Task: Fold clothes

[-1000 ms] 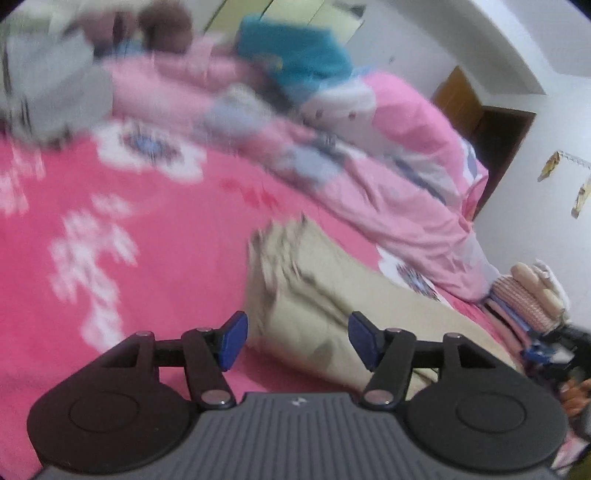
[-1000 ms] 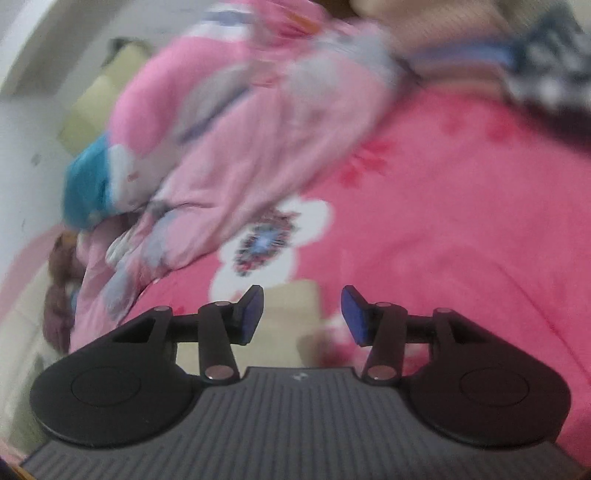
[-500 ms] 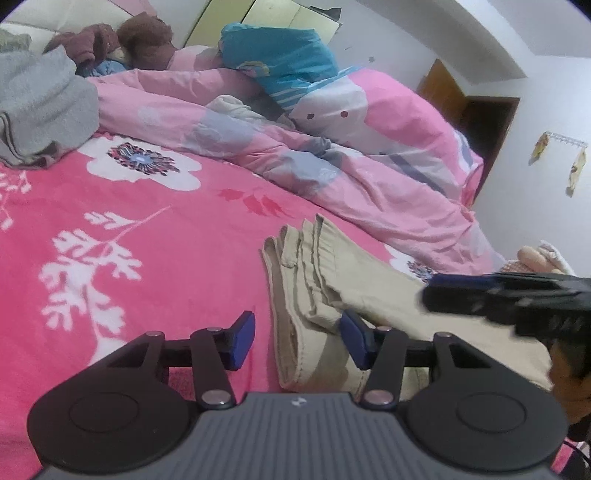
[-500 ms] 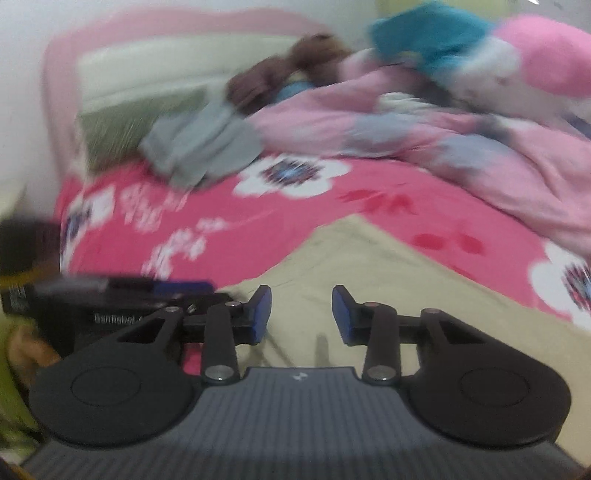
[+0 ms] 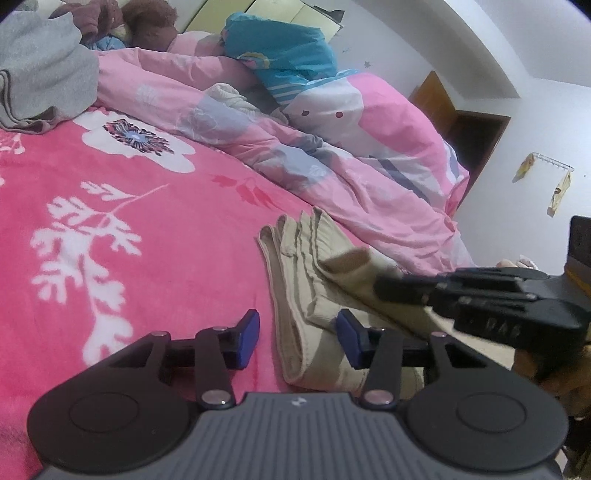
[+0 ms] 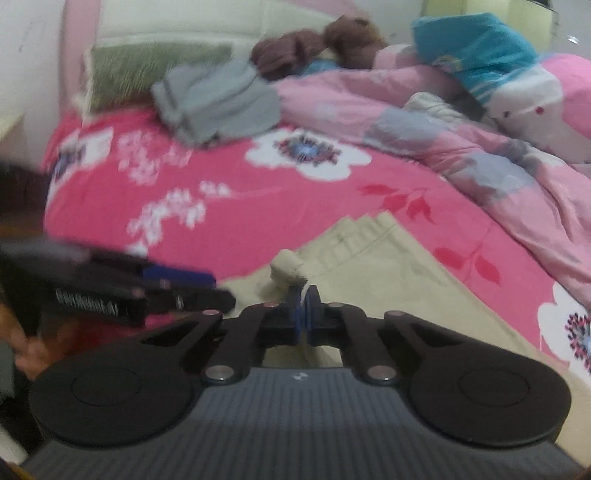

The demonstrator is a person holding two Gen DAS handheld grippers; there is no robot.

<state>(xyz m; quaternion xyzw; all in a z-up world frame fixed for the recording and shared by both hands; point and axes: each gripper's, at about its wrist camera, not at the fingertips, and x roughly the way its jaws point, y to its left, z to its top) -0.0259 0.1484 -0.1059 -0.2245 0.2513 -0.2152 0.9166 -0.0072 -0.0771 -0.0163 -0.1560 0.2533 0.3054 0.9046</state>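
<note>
A beige garment [image 5: 314, 295] lies folded in layers on the pink flowered bedsheet [image 5: 147, 229]. My left gripper [image 5: 297, 341] straddles its near folded edge; its jaws are closing, and the blue pads stand a little apart from the cloth. In the right wrist view this left gripper [image 6: 192, 286] comes in blurred from the left. My right gripper [image 6: 303, 308] is shut on a small pinched fold of the beige garment [image 6: 388, 266], which bunches up just past its pads. In the left wrist view the right gripper [image 5: 384, 286] reaches in from the right onto the top layer.
A crumpled pink quilt [image 5: 332, 155] runs along the far side of the bed. A grey garment pile [image 5: 40, 77] sits at the far left, with a blue pillow [image 5: 280, 51] and a brown plush toy [image 5: 151, 22] behind. A wooden door [image 5: 476, 136] stands at the right.
My right gripper has swung across and rolled level, reached the beige garment and shut on a fold. My left gripper has sunk toward the folded edge and its jaws have narrowed.
</note>
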